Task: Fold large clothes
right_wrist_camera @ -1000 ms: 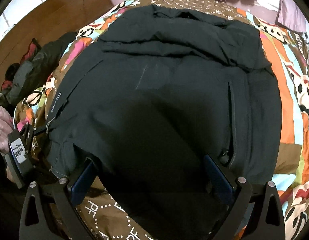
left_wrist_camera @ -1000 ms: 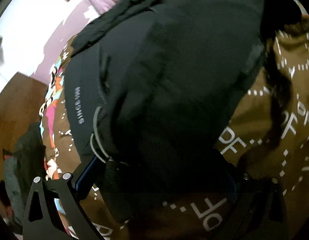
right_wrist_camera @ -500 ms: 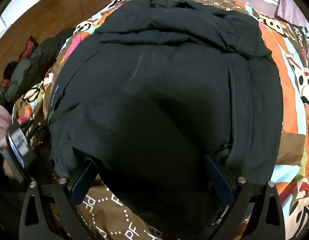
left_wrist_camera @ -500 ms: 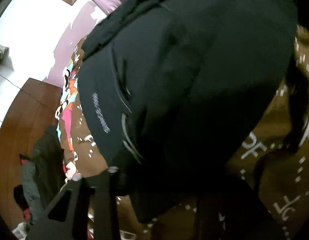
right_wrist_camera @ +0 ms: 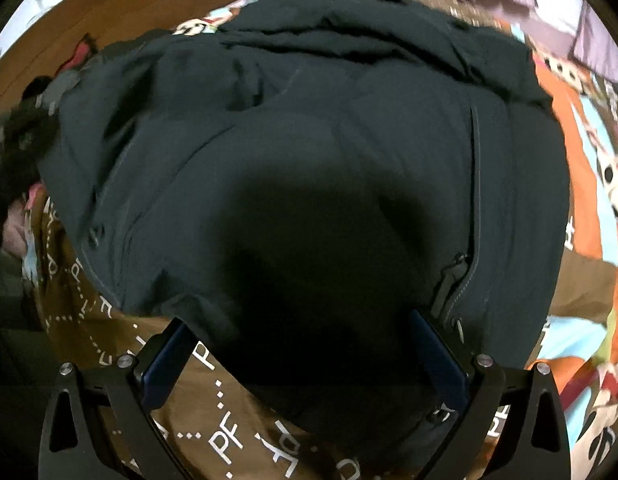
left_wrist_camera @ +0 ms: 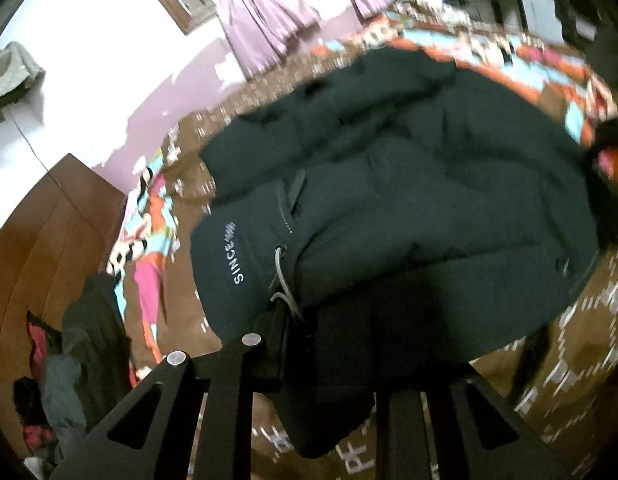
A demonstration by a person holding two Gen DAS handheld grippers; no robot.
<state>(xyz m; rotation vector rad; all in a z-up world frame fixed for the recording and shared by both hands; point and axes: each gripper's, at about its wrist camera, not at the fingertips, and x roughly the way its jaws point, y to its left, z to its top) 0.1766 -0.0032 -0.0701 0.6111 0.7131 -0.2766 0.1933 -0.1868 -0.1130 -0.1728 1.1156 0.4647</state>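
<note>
A large black padded jacket (left_wrist_camera: 409, 208) with white "SINCE" lettering and a grey drawstring lies on a patterned bedspread (left_wrist_camera: 581, 344). My left gripper (left_wrist_camera: 329, 364) is shut on the jacket's near hem and lifts it, so the hem bunches between the fingers. In the right wrist view the same jacket (right_wrist_camera: 309, 140) fills the frame, zip running down its right side. My right gripper (right_wrist_camera: 305, 356) is open, its blue-padded fingers (right_wrist_camera: 165, 360) standing on either side of the jacket's near hem, low over the bedspread (right_wrist_camera: 197, 420).
A wooden headboard (left_wrist_camera: 41, 264) and a heap of dark and red clothes (left_wrist_camera: 69, 368) stand at the left. Purple curtains (left_wrist_camera: 265, 28) hang on the far wall. The colourful part of the bedspread (right_wrist_camera: 589, 184) shows right of the jacket.
My left gripper has closed on the jacket's hem and swung up, bringing the room's far wall into view. The jacket's left side has bunched inward. My right gripper has stayed open at the hem.
</note>
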